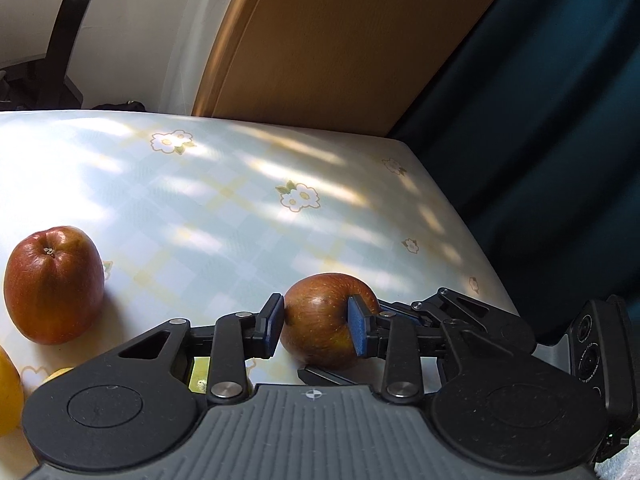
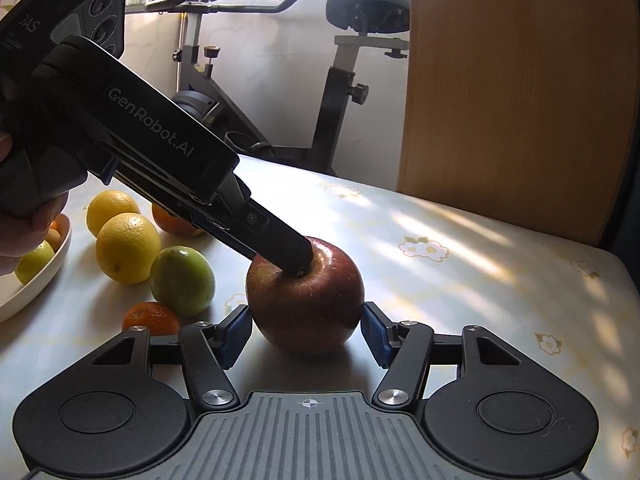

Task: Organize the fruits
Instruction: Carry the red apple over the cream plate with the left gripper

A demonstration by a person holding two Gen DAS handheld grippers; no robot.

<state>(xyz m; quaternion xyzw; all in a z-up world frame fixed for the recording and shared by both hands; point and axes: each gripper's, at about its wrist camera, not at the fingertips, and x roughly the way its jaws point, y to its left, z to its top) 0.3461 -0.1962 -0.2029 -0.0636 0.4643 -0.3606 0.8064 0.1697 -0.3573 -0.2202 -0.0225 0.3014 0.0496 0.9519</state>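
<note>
**One apple, two sets of tongs on it**

The red apple (image 2: 306, 304) sits on the worktop (image 2: 460, 300), right in front of my right wrist camera. My left tongs (image 1: 316, 326) are pinching it, one blue pad on each flank. From the right wrist they reach in from 10 o'clock with the tips at the apple's stem hollow. My right tongs (image 2: 306, 332) flank the same apple low down. Their pads lie right at its skin, but I cannot tell whether they press.

"GenRobot.AI" (image 2: 152, 124) is printed in white on the left tool's body. The small print near its lenses is too blurred to read.

From the right wrist, a green fruit (image 2: 182, 280) lies at 9 o'clock of the apple, just beside it. A small mandarin (image 2: 151, 318) is below that. Two yellow citrus (image 2: 128, 248) and an orange (image 2: 172, 220) lie toward 10 o'clock. A white dish (image 2: 40, 280) holding more fruit is at the far left. From the left wrist, a second apple (image 1: 54, 284) stands at 9 o'clock, well apart.

The worktop wears a pale blue and yellow check cloth with white flowers, dappled by sun. Beyond it are an exercise bike (image 2: 340, 92) at 12 o'clock, a wooden panel (image 2: 520, 100) at 1 o'clock and, from the left wrist, a dark blue curtain (image 1: 540, 160).
</note>
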